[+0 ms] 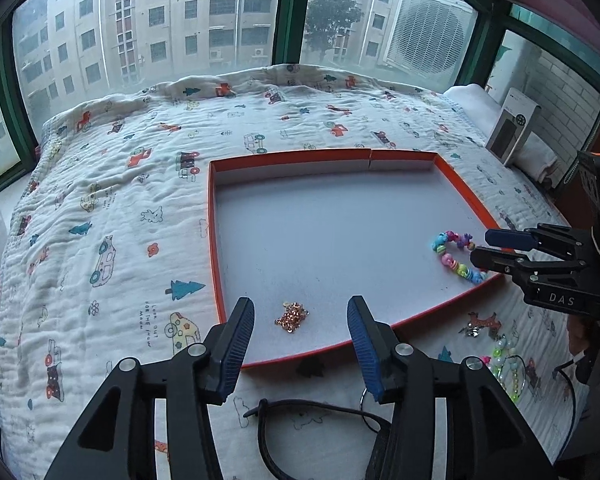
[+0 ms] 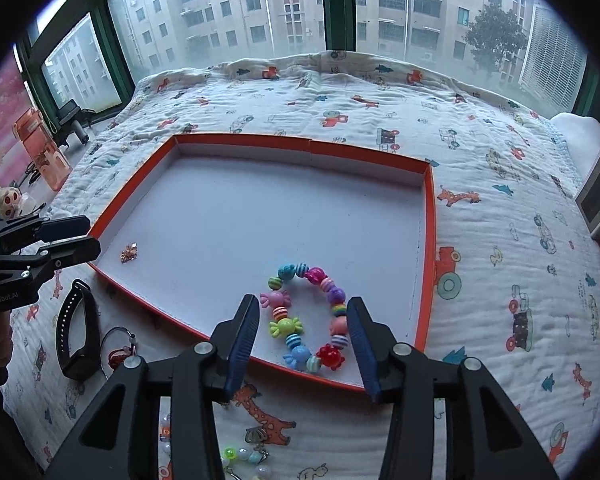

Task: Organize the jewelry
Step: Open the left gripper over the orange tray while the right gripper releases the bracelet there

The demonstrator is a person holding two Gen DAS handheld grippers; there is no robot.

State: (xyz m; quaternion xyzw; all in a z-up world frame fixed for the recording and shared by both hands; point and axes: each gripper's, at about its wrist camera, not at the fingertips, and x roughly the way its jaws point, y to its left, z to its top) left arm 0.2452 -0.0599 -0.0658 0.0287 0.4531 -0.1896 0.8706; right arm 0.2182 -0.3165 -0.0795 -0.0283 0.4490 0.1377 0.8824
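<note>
- We held the left gripper (image 1: 301, 338) with its blue-padded jaws parted and empty; the small rose-gold chain heap (image 1: 291, 316) lay free on the tray floor between and just ahead of its fingertips, touching neither pad.
- We held the right gripper (image 2: 303, 340) likewise parted, gripping nothing; the ring-shaped bracelet of multicoloured candy-like plastic beads (image 2: 306, 316) lay flat between its pads, and whether its right-hand beads touched the right pad we could not tell.
- Both pieces rested inside the shallow rectangular cardboard tray with orange rim and white floor (image 1: 292, 158), near its front edge: the chain at the corner nearest the left gripper, the bracelet at the corner nearest the right gripper.
- The tray sat on a white quilted blanket printed with cars, trees and giraffes (image 1: 112, 184), which spread out on every side of both grippers.
- Outside the tray, a black wrist strap (image 2: 78, 332) lay on the blanket to the left of the right gripper and below the left one.
- A strand of pale pearl-like and green beads (image 1: 504, 364) lay on the blanket just right of the left gripper.
- A small silver charm (image 1: 473, 331) lay beyond that strand, just outside the tray's front rim.
</note>
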